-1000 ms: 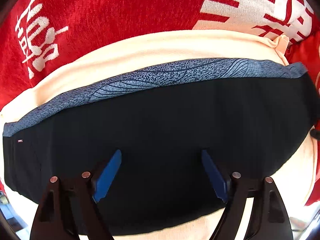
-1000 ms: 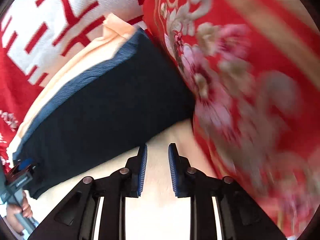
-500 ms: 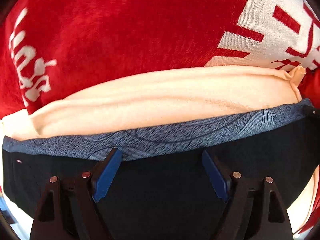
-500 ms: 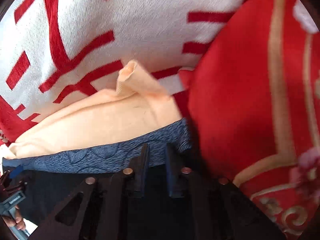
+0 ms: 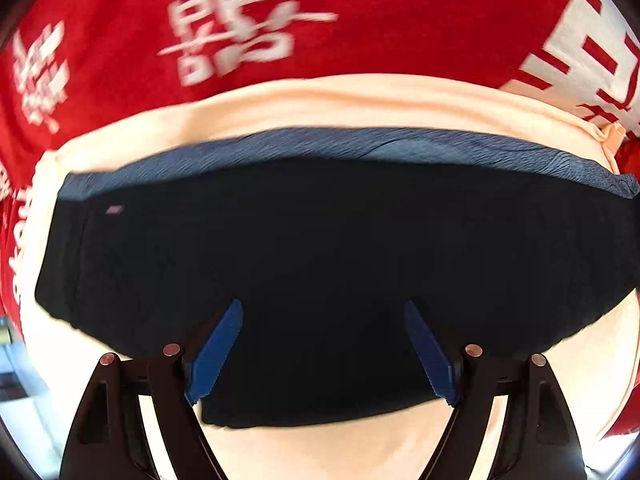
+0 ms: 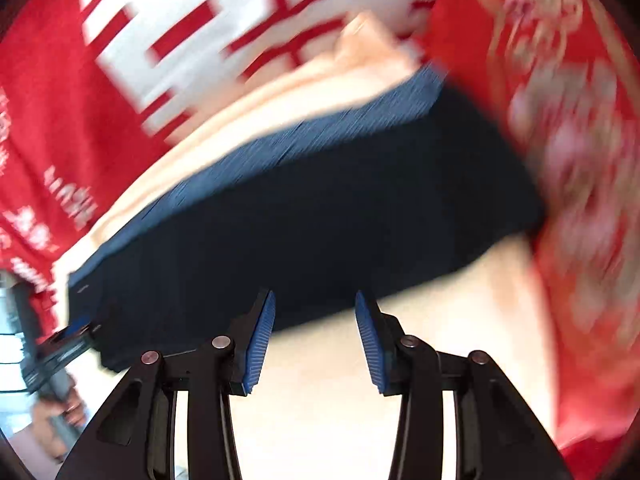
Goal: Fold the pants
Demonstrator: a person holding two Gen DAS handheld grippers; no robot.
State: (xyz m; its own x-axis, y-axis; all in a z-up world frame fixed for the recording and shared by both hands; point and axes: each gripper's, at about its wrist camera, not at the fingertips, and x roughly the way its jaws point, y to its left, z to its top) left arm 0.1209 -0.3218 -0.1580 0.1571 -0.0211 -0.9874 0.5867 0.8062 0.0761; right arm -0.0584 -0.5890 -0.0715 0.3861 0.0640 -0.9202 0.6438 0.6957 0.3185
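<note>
Pants (image 5: pixel 320 272) folded, seemingly flat; both grippers (image 5: pixel 322 344) (image 6: pixel 315 336) empty.

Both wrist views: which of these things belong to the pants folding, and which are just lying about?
Job:
- dark pants, folded, blue waistband showing
- left tongs, open, empty
- right tongs, just opened, empty

Lying about:
- cream cloth under the pants
- red printed blanket
- red floral fabric

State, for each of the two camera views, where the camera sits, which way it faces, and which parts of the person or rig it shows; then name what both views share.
Left wrist: on the left gripper, facing down at the folded dark navy pants; jaws apart, empty.
Right wrist: on the right gripper, angled down at the pants' near edge; jaws apart, empty; the person's hand at lower left.
Shared: pants, cream cloth, red printed blanket.
</note>
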